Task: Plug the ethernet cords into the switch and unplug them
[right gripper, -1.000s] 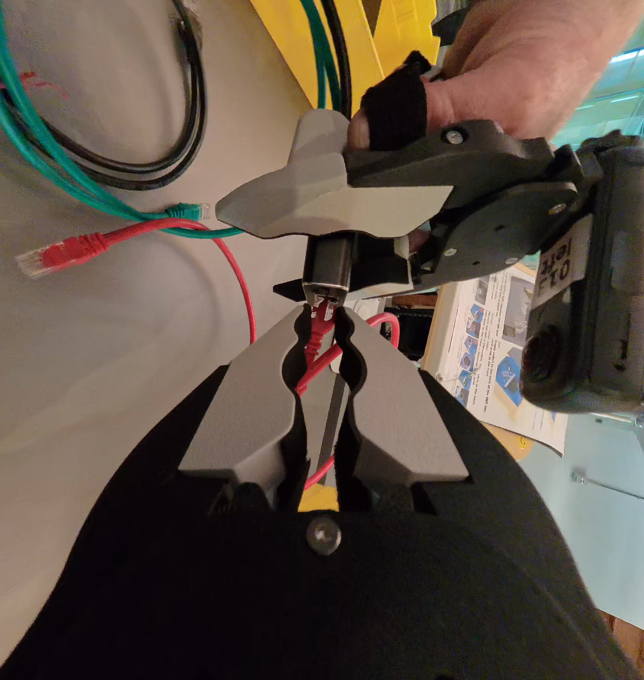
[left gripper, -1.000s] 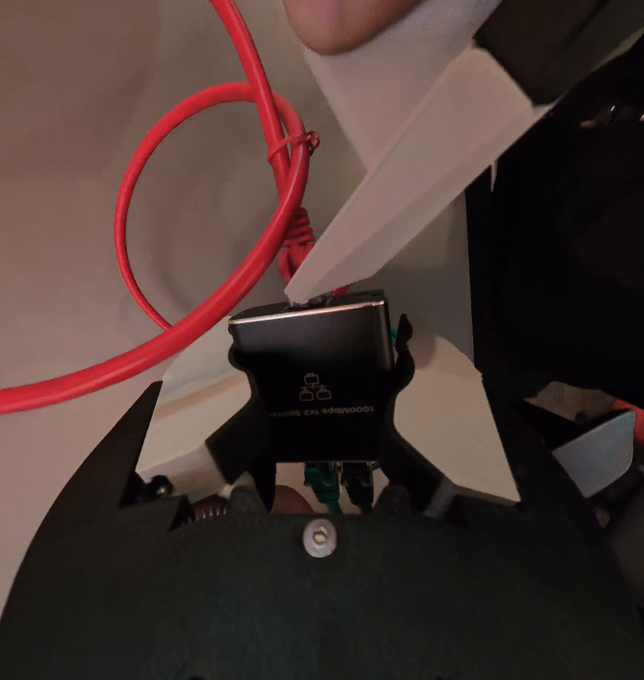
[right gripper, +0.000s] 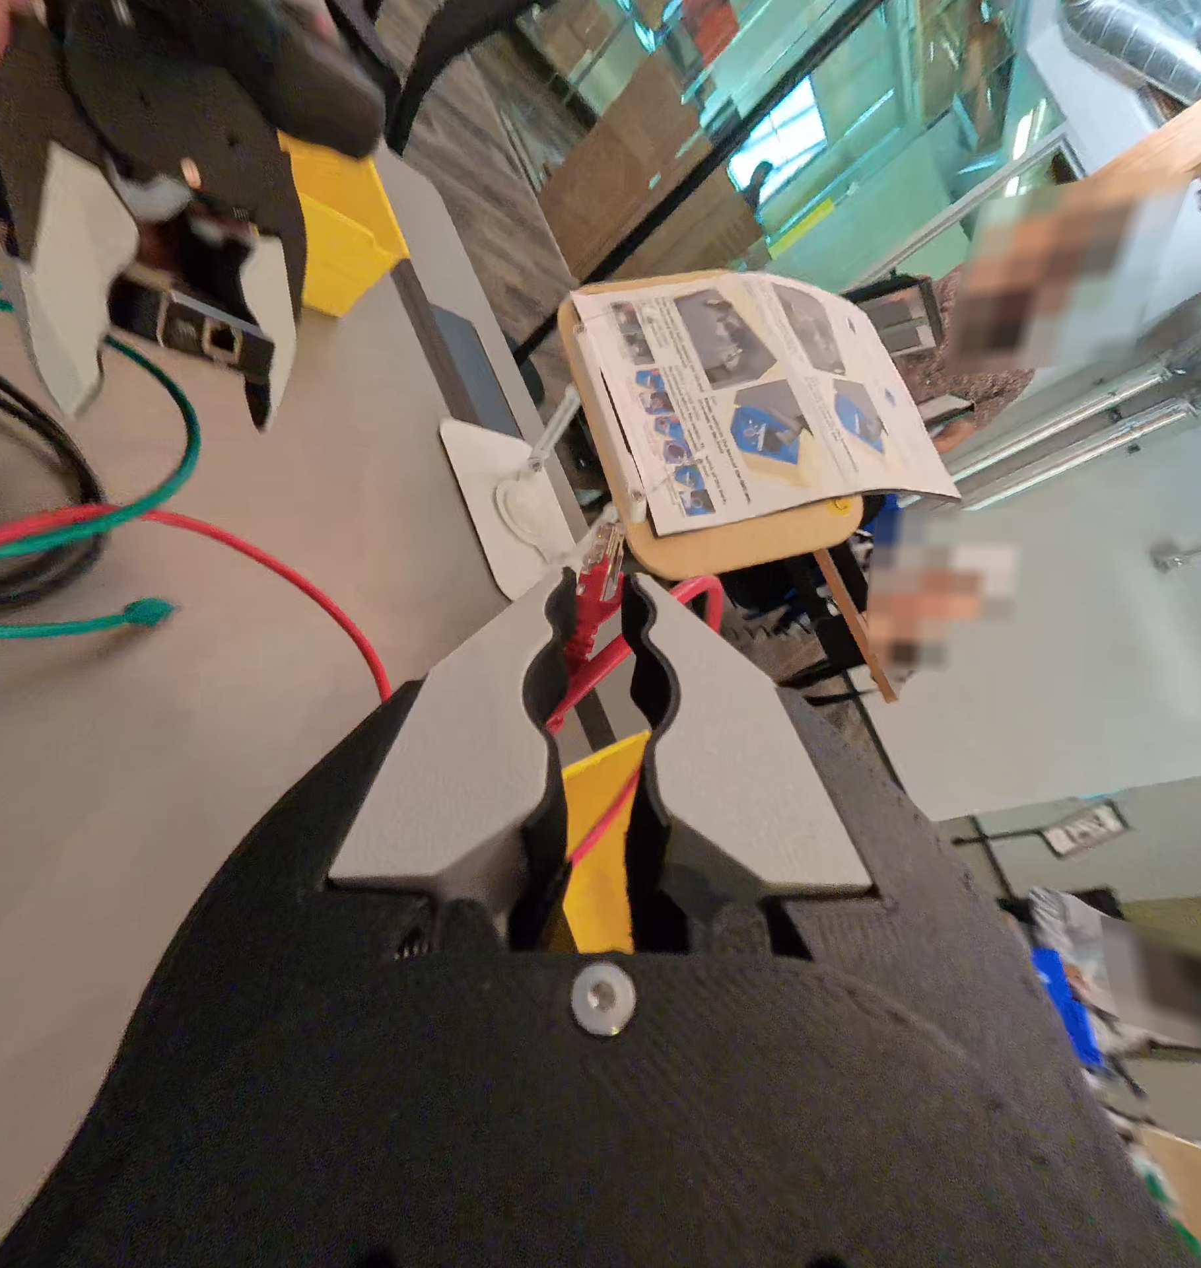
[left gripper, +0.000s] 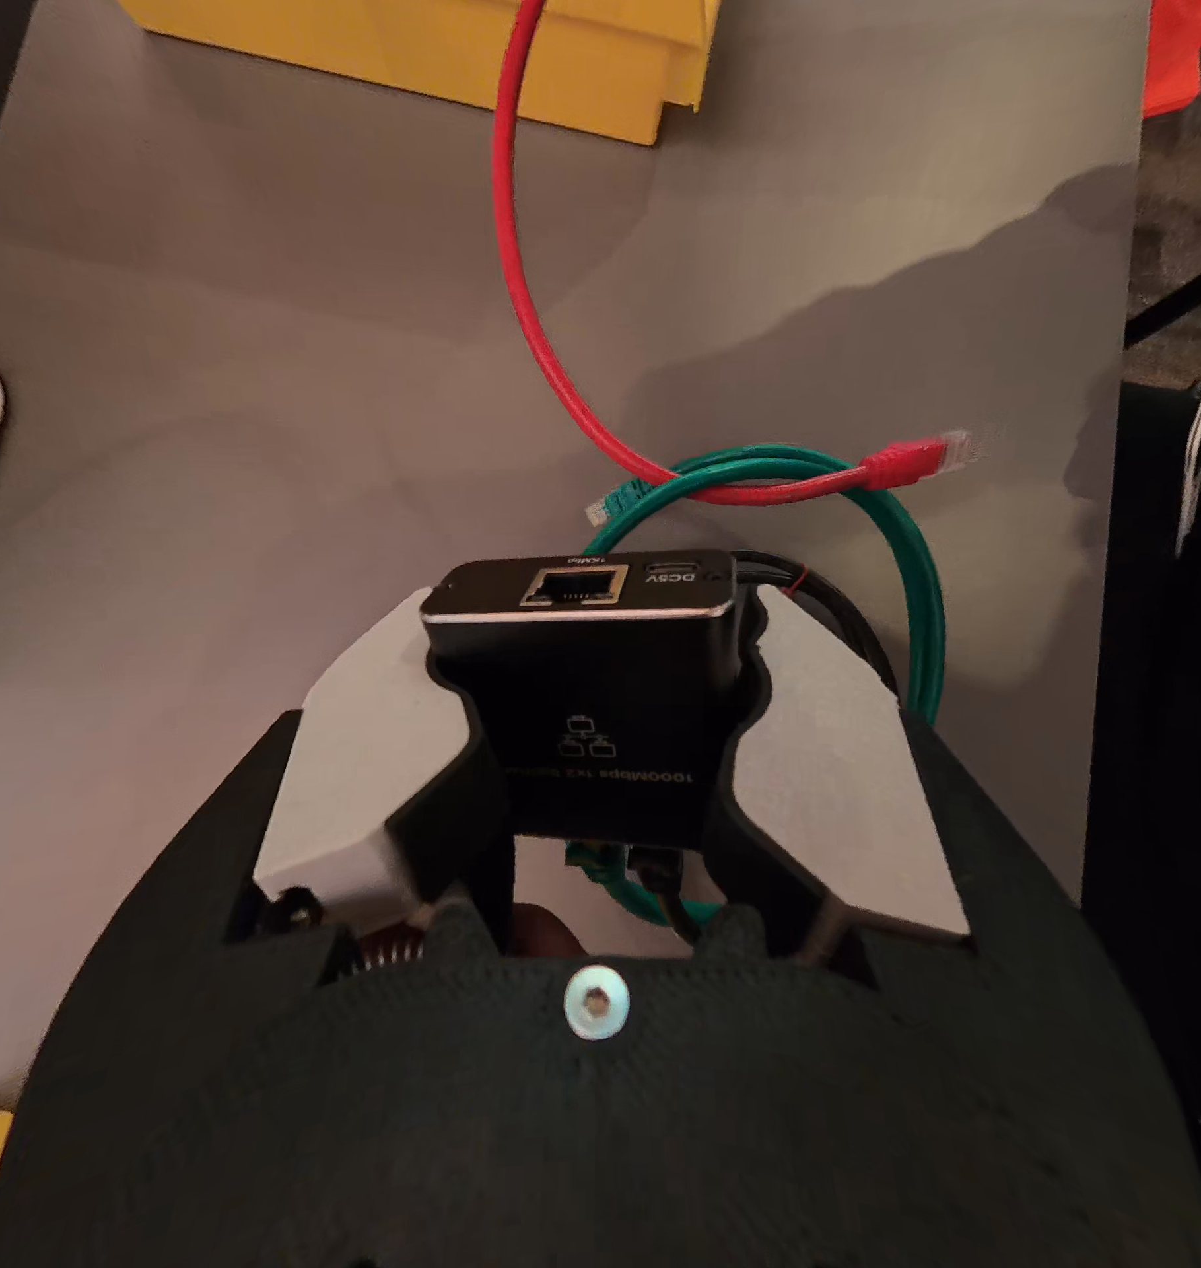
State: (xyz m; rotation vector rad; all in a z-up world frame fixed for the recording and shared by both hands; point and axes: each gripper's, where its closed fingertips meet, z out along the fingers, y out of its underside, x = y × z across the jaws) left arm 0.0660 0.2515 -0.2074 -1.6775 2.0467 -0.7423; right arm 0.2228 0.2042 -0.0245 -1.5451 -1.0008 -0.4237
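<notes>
My left gripper (left gripper: 594, 652) is shut on the black switch (left gripper: 584, 713) and holds it over the grey table. The switch's front port (left gripper: 573, 586) is empty. A green cord (left gripper: 608, 885) and a black cord are plugged into its rear. My right gripper (right gripper: 594, 590) is shut on the red cord's plug (right gripper: 601, 569), held in the air away from the switch (right gripper: 206, 333). The red cord's other plug (left gripper: 916, 463) and a free green plug (left gripper: 614, 501) lie on the table beyond the switch.
A yellow bin (left gripper: 446, 62) stands at the table's far side. Coiled green and black cords (left gripper: 927, 617) lie right of the switch. A clipboard with a printed sheet (right gripper: 755, 412) on a white stand base (right gripper: 494, 480) sits at the table's edge.
The red plug has come out of the switch's front port. My right gripper has drawn back with it, and my left gripper has turned the switch toward the table.
</notes>
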